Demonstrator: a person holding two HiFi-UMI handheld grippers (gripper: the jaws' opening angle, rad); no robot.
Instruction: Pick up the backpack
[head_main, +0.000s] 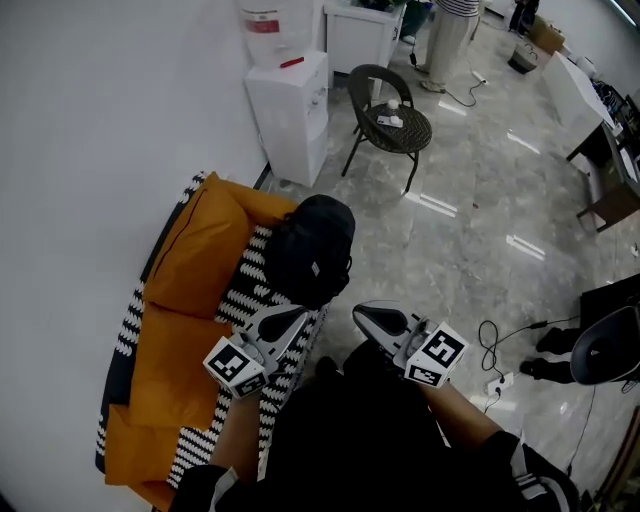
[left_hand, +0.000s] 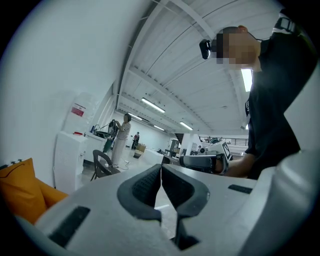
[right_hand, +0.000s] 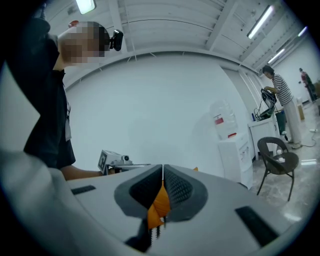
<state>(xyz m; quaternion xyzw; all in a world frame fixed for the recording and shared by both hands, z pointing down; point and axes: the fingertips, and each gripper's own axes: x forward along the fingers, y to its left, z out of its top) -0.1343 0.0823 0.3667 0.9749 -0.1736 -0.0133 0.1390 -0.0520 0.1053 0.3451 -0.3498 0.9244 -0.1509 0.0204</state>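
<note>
A black backpack sits upright on the front edge of a sofa with orange cushions and a black-and-white patterned throw. Both grippers hover just below it in the head view, near the person's body. My left gripper is shut and empty, its tip under the backpack's lower edge over the sofa's seat. My right gripper is shut and empty too, over the floor to the right of the backpack. In the left gripper view the jaws meet, and the right gripper shows beyond. The right gripper view shows closed jaws with orange cushion behind them.
A white water dispenser stands against the wall behind the sofa. A dark wicker chair is to its right, and a person stands further back. Cables and a power strip lie on the marble floor at right.
</note>
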